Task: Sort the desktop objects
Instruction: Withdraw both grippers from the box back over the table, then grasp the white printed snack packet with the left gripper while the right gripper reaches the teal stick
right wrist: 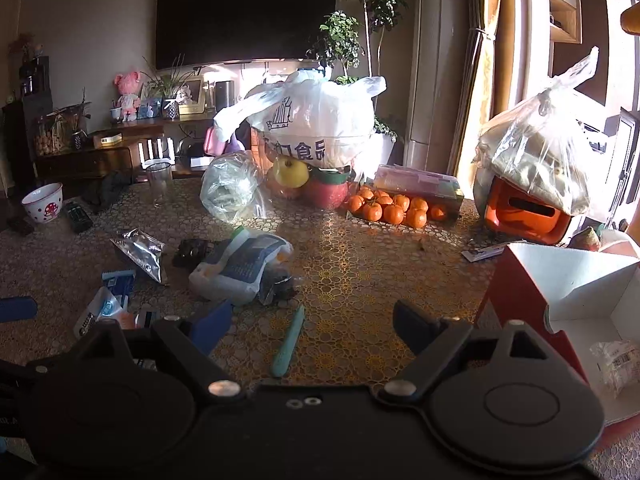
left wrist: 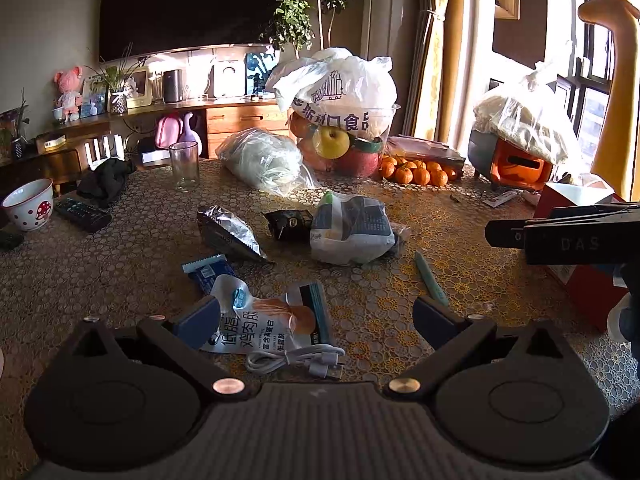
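My left gripper (left wrist: 316, 316) is open low over the patterned table (left wrist: 380, 320). A chicken-breast snack pouch (left wrist: 264, 324) and a coiled white USB cable (left wrist: 296, 360) lie between its fingers, untouched. Beyond are a blue wrapper (left wrist: 208, 270), a silver foil packet (left wrist: 230, 232), a small black packet (left wrist: 290, 222) and a white-and-blue bag (left wrist: 348, 228). My right gripper (right wrist: 312, 320) is open too, with a teal pen (right wrist: 288, 340) lying on the table between its fingers. To its right stands an open red box (right wrist: 520, 292) with a small white packet (right wrist: 616, 364) inside.
At the left are a mushroom-print bowl (left wrist: 30, 204), a remote (left wrist: 82, 212) and a glass (left wrist: 184, 164). Across the back sit a clear bag of greens (left wrist: 260, 160), a bagged fruit bowl (left wrist: 340, 120), mandarins (left wrist: 416, 172) and an orange container under plastic (left wrist: 516, 160).
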Available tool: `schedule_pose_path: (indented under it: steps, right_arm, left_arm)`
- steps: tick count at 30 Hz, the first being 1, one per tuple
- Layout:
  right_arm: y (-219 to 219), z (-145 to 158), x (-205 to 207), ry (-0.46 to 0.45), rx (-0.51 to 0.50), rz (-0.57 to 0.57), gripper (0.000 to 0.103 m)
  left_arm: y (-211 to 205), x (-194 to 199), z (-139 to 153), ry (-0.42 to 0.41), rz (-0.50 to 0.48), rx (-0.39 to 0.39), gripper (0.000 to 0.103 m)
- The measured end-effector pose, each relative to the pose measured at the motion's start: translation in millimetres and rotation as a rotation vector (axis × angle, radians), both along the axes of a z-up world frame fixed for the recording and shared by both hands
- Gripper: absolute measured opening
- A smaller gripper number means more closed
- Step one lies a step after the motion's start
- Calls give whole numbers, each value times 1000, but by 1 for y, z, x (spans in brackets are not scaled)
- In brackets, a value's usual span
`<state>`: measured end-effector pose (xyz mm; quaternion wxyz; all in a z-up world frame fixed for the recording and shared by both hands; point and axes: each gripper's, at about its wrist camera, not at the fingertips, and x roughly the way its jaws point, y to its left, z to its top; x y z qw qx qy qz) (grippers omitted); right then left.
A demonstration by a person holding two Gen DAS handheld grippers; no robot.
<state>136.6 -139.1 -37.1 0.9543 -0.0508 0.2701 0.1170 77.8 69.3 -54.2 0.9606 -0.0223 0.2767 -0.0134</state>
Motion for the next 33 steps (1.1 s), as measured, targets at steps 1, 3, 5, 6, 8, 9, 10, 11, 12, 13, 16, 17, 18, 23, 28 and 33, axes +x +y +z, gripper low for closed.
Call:
schedule_pose_path:
  steps: [1, 3, 5, 6, 8, 9, 10, 11, 12, 13, 16, 17, 18, 23, 28, 33]
  right_arm:
    - [2, -3, 3, 7, -2, 1, 88]
    - [5, -8, 9, 18, -6, 4, 88]
    - [9, -12, 14, 26, -15, 5, 88]
    - [11, -15, 17, 30, -18, 5, 88]
    - [14, -19, 21, 38, -24, 5, 88]
    - [16, -22, 25, 43, -27, 3, 88]
    - [17, -24, 27, 49, -29, 1, 88]
    - [18, -27, 30, 55, -29, 0, 88]
    - [19, -29, 32, 60, -30, 0, 88]
    - [19, -32, 34, 65, -31, 1, 88]
    - [23, -40, 39, 81, -43, 4, 88]
    - [24, -43, 41, 87, -45, 6, 88]
    - [25, -46, 43, 93, -50, 7, 88]
    - [31, -58, 53, 110, -66, 1, 88]
    - [33, -68, 61, 133, -74, -7, 88]
    - [34, -73, 64, 143, -75, -1, 88]
  left_arm:
    - [3, 2, -2, 4, 6, -3, 103]
    - [10, 6, -6, 6, 24, -11, 103]
    - [15, 10, -10, 8, 40, -13, 103]
    - [18, 12, -13, 11, 50, -15, 103]
    - [24, 17, -17, 18, 67, -19, 103]
    - [27, 20, -20, 23, 74, -23, 103]
    - [29, 22, -22, 28, 80, -28, 103]
    - [31, 25, -25, 34, 85, -29, 103]
    - [33, 26, -26, 36, 92, -28, 103]
    - [34, 29, -29, 38, 91, -28, 103]
    - [36, 36, -34, 45, 87, -23, 103]
    - [35, 40, -36, 47, 79, -24, 103]
    - [35, 43, -37, 49, 74, -21, 103]
    - [29, 56, -48, 43, 70, 28, 103]
    - [22, 65, -55, 27, 86, 85, 103]
    - [29, 77, -59, 55, 80, 49, 103]
